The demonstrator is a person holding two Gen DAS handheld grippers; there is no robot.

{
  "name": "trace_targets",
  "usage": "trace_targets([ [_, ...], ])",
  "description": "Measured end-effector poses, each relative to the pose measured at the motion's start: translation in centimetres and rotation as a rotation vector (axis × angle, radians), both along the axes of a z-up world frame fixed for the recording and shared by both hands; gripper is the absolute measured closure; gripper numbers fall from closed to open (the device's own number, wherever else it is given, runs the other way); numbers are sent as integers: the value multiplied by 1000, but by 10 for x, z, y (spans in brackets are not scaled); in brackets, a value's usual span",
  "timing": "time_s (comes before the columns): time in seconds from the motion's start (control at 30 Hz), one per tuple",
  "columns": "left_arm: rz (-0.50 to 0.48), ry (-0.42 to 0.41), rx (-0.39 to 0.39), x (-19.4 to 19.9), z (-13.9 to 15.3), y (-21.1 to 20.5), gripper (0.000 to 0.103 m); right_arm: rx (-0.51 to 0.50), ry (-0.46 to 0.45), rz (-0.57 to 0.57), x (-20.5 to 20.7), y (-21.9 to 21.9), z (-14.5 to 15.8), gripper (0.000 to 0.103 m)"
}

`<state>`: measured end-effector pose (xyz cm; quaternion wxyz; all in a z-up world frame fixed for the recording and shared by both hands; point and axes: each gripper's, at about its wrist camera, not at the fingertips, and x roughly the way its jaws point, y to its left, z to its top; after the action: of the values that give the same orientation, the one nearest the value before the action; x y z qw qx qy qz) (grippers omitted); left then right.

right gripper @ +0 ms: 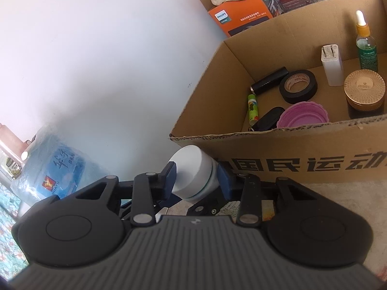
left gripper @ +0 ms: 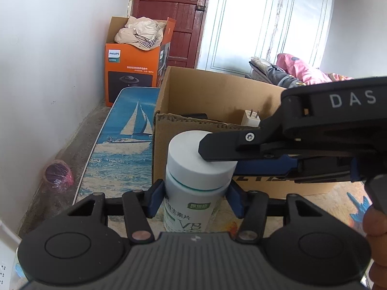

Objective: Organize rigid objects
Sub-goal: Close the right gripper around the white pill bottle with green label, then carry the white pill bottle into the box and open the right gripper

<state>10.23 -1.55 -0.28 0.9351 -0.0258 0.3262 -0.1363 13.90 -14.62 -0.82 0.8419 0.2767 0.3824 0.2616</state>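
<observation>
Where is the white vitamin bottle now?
The white vitamin bottle is outside the cardboard box, in front of its near wall, with the left gripper around its body and the right gripper around its cap.

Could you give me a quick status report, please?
Left gripper shut on vitamin bottle body. Right gripper shut on its white cap. Cardboard box close ahead, partly filled.

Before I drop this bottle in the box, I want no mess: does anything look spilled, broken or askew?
Nothing spilled or broken. The near rim of the cardboard box is ragged. The only oddity: both grippers hold the white bottle at once, the left gripper on its body, the right gripper on its cap.
</observation>
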Motion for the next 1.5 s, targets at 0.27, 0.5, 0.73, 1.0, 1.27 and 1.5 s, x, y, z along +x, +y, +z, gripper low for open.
trace_targets([
  [0.27, -115, 19, 6, -15, 0, -33, 47, -24, 30, -53, -34, -40, 6, 66],
  [0.5, -218, 32, 32, -33, 0, -61, 47, -57, 25, -112, -70, -70, 9, 62],
  [0.73, -269, 9, 112, -39, -6, -80, 47, -132, -36, -101, -80, -73, 16, 61],
  [1.0, -272, 11, 137, -29, -16, -88, 49, -103, -15, -52, -71, -71, 11, 47],
  [1.27, -262, 28, 136, -28, -15, -95, 49, -90, -9, -43, -68, -72, 9, 47],
  [1.5, -261, 32, 133, -28, -8, -94, 49, -90, -9, -44, -68, -72, 12, 47],
])
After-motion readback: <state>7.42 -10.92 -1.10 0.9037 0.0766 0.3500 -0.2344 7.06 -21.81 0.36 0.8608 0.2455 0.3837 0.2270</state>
